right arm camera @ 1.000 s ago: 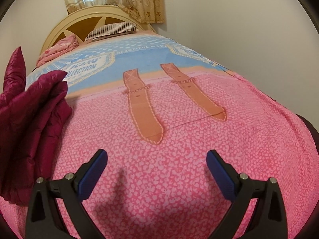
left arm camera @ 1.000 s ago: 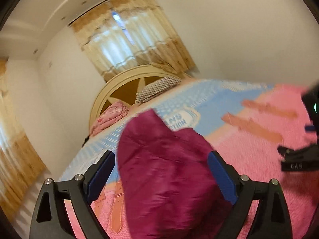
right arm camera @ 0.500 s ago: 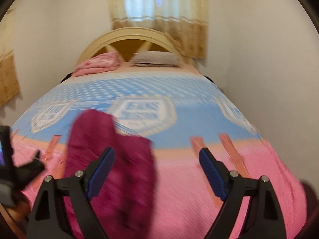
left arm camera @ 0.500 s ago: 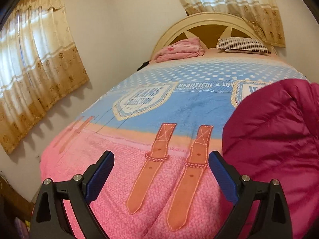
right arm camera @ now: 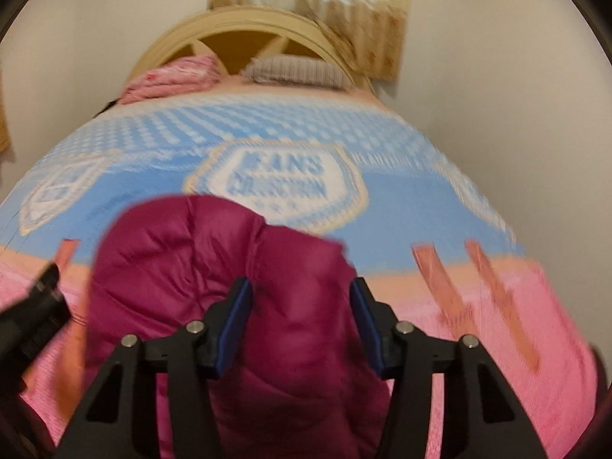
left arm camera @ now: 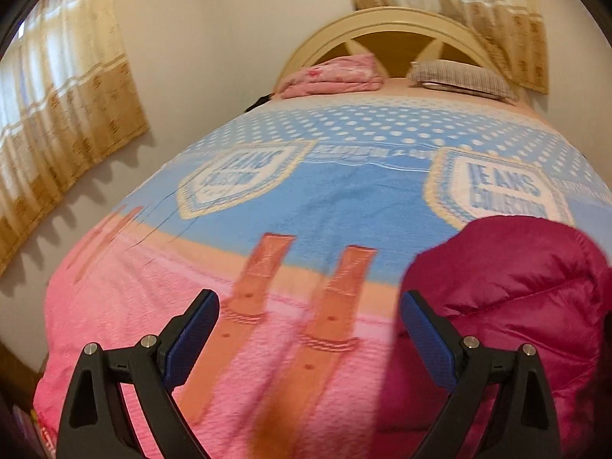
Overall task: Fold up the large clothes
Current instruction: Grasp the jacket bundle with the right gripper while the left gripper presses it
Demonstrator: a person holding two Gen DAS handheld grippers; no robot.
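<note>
Left gripper (left arm camera: 310, 329) has its jaws spread wide with nothing in them, just hovering over the pink end of the bed (left arm camera: 114, 306), to the left of the jacket (left arm camera: 508, 306), probably waiting to grab that side. The jacket's a puffy magenta heap lying on the bed's foot end, not flat yet. Right gripper (right arm camera: 300, 323) is aimed straight at the jacket, and its jaws have just been closing, about half open with the padding bulging up between them. Can't tell if the pads are actually pinching yet. I'd guess it's going for a hold to spread it out.
</note>
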